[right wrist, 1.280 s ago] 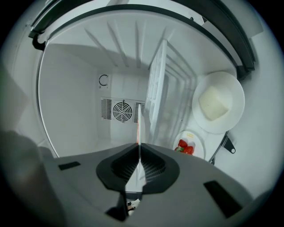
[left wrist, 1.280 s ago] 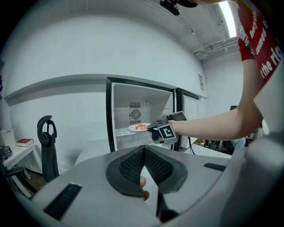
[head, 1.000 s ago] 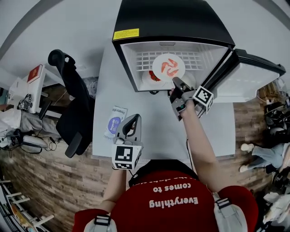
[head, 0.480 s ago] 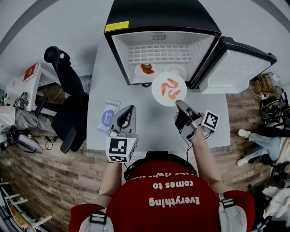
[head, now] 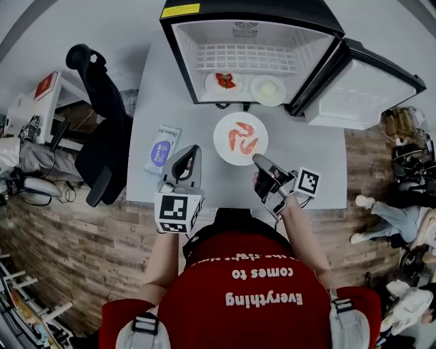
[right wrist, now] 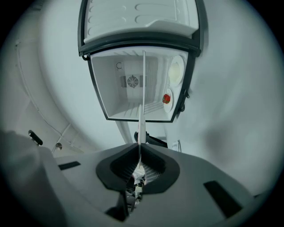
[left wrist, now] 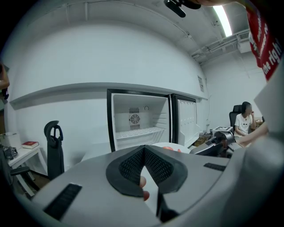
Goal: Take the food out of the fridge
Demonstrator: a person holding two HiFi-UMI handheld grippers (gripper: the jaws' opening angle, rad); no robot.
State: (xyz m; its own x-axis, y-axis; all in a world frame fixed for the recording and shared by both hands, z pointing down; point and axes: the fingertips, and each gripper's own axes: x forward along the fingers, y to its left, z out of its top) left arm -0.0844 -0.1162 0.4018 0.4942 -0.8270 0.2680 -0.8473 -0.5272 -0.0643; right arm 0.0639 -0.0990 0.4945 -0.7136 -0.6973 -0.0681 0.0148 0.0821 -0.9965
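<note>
Legibly, only your red shirt (head: 262, 286) carried words: "Everything comes to", upside down in the head view. The yellow label (head: 180, 10) on the black fridge (head: 272, 10) and the print on the leaflet (head: 161, 150) with the purple circle, lying just left of your left fingertips, were too small to read.

Your right gripper (head: 259, 160) had its fingers pinched on the near rim of the plate of shrimp (head: 240, 138). In the right gripper view that plate showed only edge-on, a thin white line running out from between the pads, so the shrimp were hidden there. It was outside the fridge, over the table (head: 170, 88), between your right fingertips and the open cabinet; whether it rested on the table could not be told.

Your left gripper (head: 193, 151) had its fingers pressed together at the tips with nothing between them, left of the shrimp plate and apart from it.

Beyond both pairs of fingertips, on the fridge floor, stood a plate of red food (head: 223, 83) and a plate of pale food (head: 268, 90), neither clear enough to name.
</note>
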